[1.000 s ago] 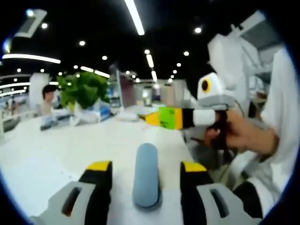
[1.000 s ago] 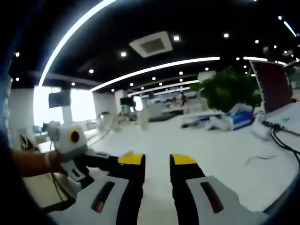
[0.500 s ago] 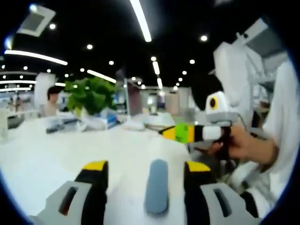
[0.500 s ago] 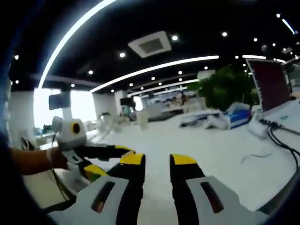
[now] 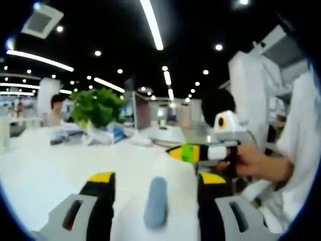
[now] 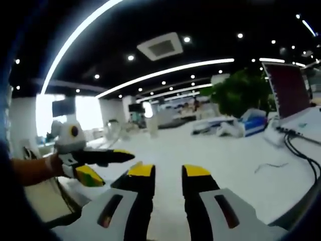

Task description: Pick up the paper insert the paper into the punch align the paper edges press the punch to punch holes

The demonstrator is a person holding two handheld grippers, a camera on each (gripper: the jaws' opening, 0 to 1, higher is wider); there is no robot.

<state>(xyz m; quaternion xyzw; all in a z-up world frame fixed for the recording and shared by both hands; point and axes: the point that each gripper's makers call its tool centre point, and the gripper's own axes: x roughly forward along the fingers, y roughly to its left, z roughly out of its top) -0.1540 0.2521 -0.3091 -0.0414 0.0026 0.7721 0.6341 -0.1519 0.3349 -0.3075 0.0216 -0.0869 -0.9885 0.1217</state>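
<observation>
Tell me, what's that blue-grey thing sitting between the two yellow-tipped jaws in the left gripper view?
In the left gripper view, the punch, seen end-on, lies on the white table in the gap between the left gripper's open jaws.

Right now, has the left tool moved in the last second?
Yes. In the right gripper view the left tool has risen toward the bright window.

no text, label, brand, number or sign can be read in either view. the dark, reddish upright screen [image 6: 291, 90] on the white table [image 6: 235, 155] shows no legible writing, and the white and blue packages [image 5: 108, 134] by the leafy green plant [image 5: 98, 106] are too blurred to make out any print.
</observation>
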